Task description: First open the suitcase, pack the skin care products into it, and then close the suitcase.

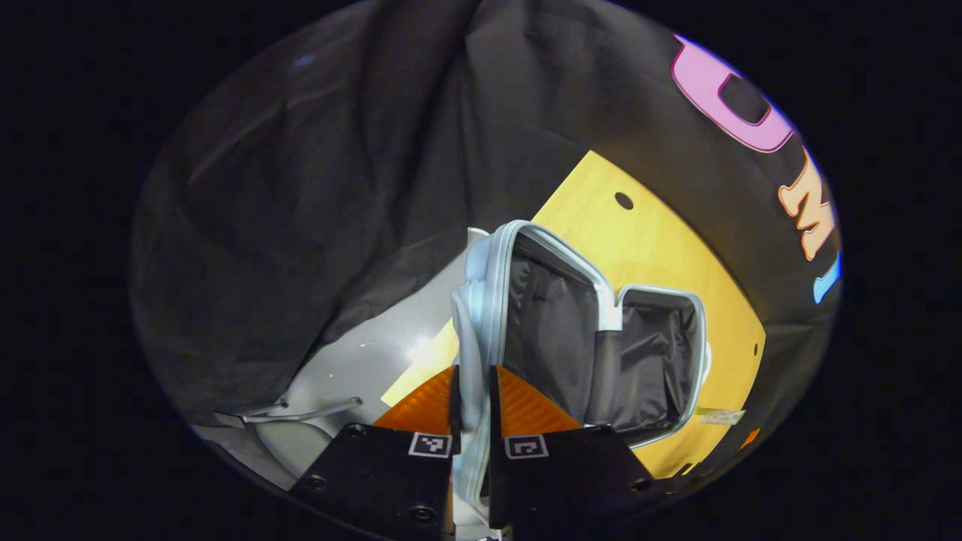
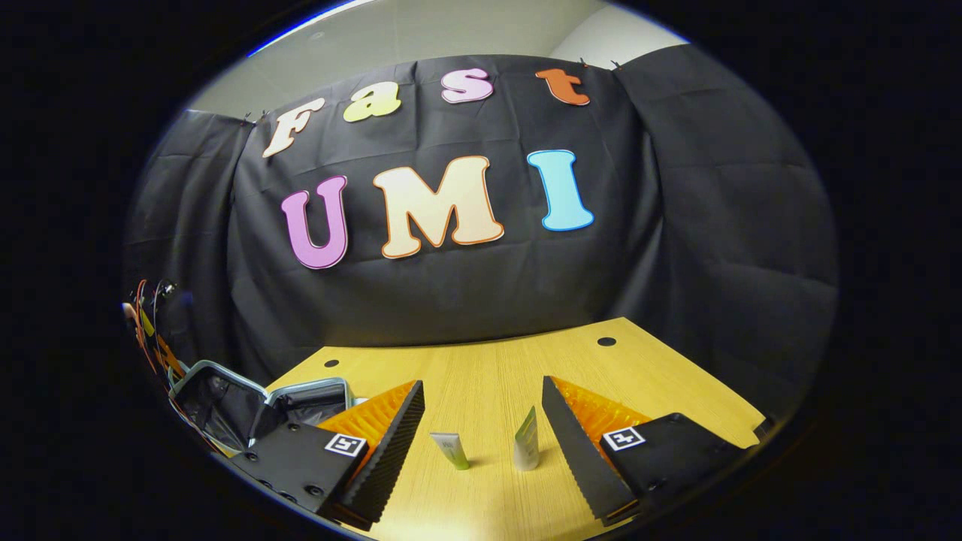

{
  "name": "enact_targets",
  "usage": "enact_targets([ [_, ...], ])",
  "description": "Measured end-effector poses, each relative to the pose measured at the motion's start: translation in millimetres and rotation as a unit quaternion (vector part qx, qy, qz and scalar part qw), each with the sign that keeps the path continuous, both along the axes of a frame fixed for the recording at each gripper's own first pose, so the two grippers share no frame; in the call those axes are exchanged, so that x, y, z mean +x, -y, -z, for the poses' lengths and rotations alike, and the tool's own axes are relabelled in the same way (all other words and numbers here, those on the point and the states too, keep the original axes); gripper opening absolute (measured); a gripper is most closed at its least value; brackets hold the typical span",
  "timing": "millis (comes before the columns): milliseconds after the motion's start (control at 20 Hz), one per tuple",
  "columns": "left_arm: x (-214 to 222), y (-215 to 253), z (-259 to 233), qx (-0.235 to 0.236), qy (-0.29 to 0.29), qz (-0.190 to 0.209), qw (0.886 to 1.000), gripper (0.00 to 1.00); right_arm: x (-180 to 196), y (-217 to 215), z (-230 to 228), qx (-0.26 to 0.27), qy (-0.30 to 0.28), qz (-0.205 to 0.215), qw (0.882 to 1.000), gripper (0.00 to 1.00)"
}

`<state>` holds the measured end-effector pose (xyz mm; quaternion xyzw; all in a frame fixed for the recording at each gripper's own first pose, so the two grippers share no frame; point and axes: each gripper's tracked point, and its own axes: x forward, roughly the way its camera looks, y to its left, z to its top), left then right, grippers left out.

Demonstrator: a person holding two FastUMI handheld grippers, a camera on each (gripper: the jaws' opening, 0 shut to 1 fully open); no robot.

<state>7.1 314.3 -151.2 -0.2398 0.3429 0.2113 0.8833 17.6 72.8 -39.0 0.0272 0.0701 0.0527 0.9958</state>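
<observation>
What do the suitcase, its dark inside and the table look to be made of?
Suitcase: pale, smooth shell with a soft sheen and a zip along its rim, likely hard plastic. Lining: dark, wrinkled and slightly glossy, probably thin synthetic fabric. Table: light matte surface with fine grain lines, wood or wood-look laminate; the pictures can't settle which.

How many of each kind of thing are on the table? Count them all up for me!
Suitcase: 1, open.
Skin care tubes: 2, standing on the table — one and another.
Grippers: 2 — left gripper, right gripper.
Total: 5 things.
</observation>
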Motion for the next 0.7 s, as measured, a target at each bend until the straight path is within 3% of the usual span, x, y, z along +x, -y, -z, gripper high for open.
enact_targets([
  [300, 8.3, 4.7, 54.0, -0.069, 0.011, 0.013, 0.998, 0.11, -6.8, -1.0, -1.7, -0.016, -0.002, 0.001, 1.0, 0.94],
  [400, 9.8, 8.1, 61.6, -0.096, 0.03, 0.024, 0.995, 0.13, -10.3, 1.0, 1.3, -0.024, -0.006, 0.002, 1.0, 0.98],
  [700, -3.2, 0.8, 81.2, -0.141, 0.042, 0.01, 0.989, 0.37, -16.8, -5.4, 6.9, -0.036, -0.014, -0.003, 0.999, 0.98],
])
